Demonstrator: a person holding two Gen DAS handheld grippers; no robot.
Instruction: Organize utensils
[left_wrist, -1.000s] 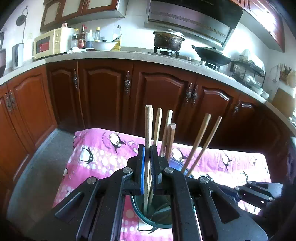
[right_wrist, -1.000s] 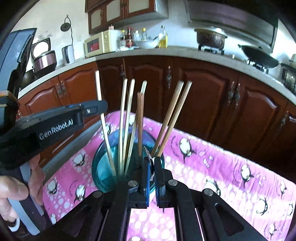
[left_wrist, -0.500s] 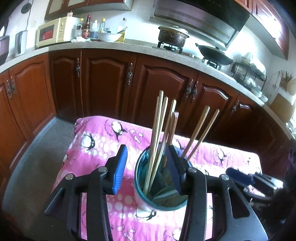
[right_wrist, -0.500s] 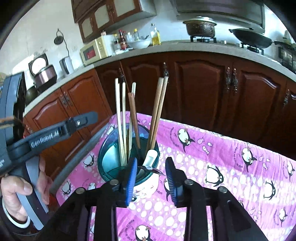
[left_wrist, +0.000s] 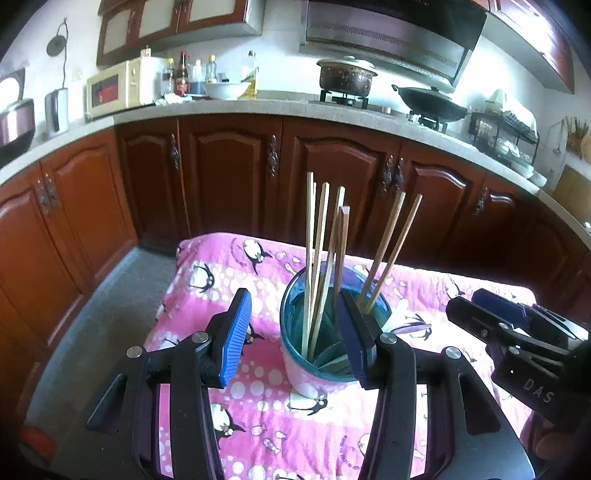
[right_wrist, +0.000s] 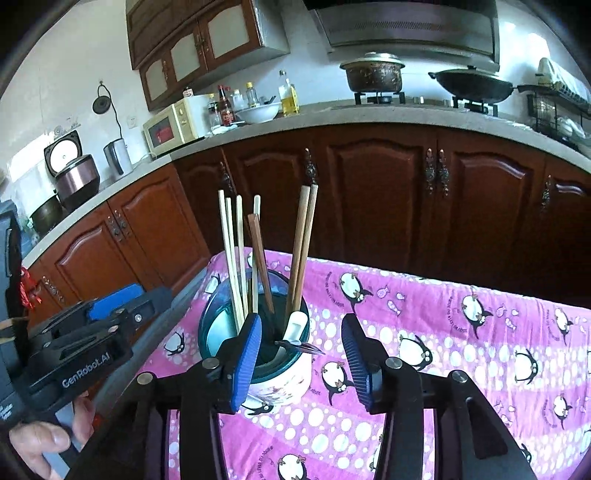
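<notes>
A teal-rimmed utensil cup (left_wrist: 314, 376) stands on the pink penguin cloth (left_wrist: 229, 273). Several wooden chopsticks (left_wrist: 314, 258) stand upright in it. My left gripper (left_wrist: 291, 306) hovers just in front of the cup, its jaws opening with nothing pressed between the blue pads. In the right wrist view the same cup (right_wrist: 280, 384) holds the chopsticks (right_wrist: 236, 258) and a white spoon (right_wrist: 295, 326). My right gripper (right_wrist: 301, 332) is close before the cup, its jaws opening and its pads touching nothing. Each gripper shows in the other's view: the right gripper (left_wrist: 509, 325) and the left gripper (right_wrist: 92, 332).
The cloth-covered table (right_wrist: 443, 332) extends to the right of the cup. Dark wooden cabinets (left_wrist: 229, 177) and a countertop with a microwave (left_wrist: 118, 88), a pot (left_wrist: 345, 77) and a wok (left_wrist: 428, 101) run behind. Grey floor (left_wrist: 110, 295) lies to the left. A hand (right_wrist: 44, 443) grips the left tool.
Both grippers were shut among the utensils in the cup a second ago. They have since opened wide and drawn back from the cup; the chopsticks stay standing inside.
</notes>
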